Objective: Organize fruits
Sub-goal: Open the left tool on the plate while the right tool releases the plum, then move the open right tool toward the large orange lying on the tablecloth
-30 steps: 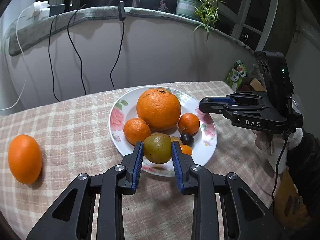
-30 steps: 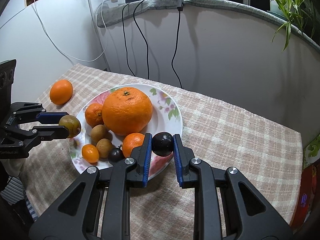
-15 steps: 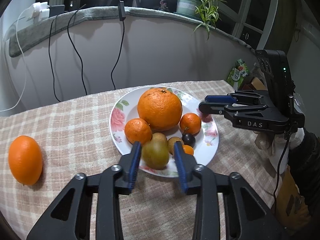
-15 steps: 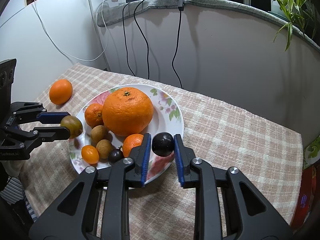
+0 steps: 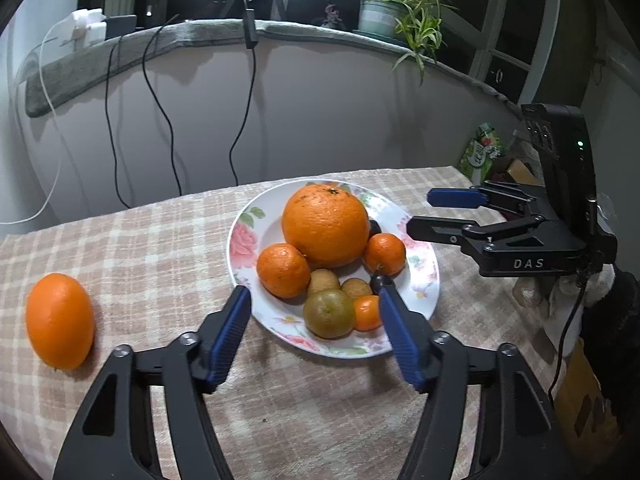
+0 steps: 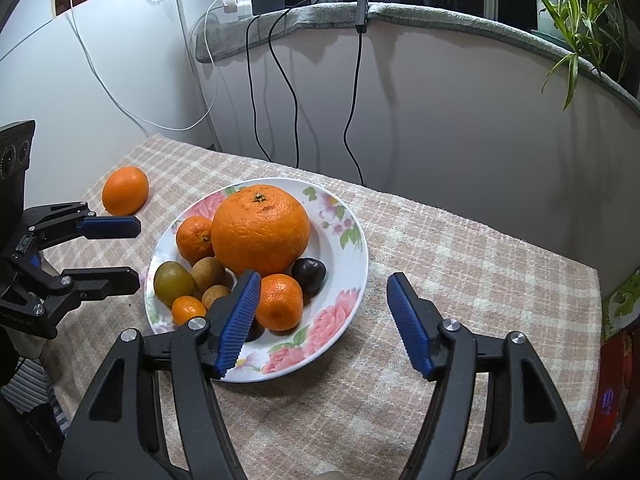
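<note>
A floral plate [image 5: 240, 240] [image 6: 352, 256] on the checked tablecloth holds a big orange [image 5: 325, 225] [image 6: 260, 229], two small oranges, brown kiwis, a tiny orange fruit, a green-brown fruit [image 5: 329, 313] [image 6: 173, 278] and a dark plum [image 6: 309, 270]. My left gripper [image 5: 314, 312] is open and empty over the plate's near rim, around the green-brown fruit. My right gripper [image 6: 322, 298] is open and empty at the plate's right side, just in front of the plum. A lone orange [image 5: 59, 320] [image 6: 125, 190] lies on the cloth left of the plate.
A curved grey wall with hanging cables [image 5: 244, 100] stands behind the table. A potted plant [image 5: 396, 12] sits on the ledge. A green carton [image 5: 480, 152] and boxes stand past the table's right edge.
Both grippers opened. The left let the green-brown fruit down onto the plate's near side; the right let the dark plum down beside the big orange.
</note>
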Tool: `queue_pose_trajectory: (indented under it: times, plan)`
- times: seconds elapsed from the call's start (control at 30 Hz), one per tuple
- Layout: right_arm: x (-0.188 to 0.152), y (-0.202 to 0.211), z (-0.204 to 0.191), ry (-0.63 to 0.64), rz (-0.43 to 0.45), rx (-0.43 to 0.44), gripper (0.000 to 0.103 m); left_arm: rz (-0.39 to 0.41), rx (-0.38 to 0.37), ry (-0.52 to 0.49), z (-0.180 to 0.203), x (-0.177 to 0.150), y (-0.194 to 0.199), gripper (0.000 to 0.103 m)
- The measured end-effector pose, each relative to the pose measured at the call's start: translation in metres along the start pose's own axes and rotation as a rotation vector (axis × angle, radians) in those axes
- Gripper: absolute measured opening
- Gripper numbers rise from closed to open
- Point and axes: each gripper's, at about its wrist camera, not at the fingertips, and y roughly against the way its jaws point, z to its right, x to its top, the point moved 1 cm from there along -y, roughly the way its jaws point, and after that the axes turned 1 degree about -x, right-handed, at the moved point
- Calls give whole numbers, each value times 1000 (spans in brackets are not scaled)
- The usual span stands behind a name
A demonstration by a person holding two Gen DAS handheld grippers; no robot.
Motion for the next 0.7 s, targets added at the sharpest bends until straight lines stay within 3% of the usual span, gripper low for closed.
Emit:
queue_pose_trajectory:
  times: [0.1,0.13,0.2,0.7]
  plan:
    - [0,1,-2,4,-3,-11,78,2,37,-1,0,1,0,81]
    - [1,2,-3,7,5,-19,85,2,52,-6,0,0,0,82]
    - [1,4,-5,10,16,-26,89,1,73,-16,1,0,0,82]
    - [6,7,-18,3,20,-44,90,15,85,1,-7,-2,9,82]
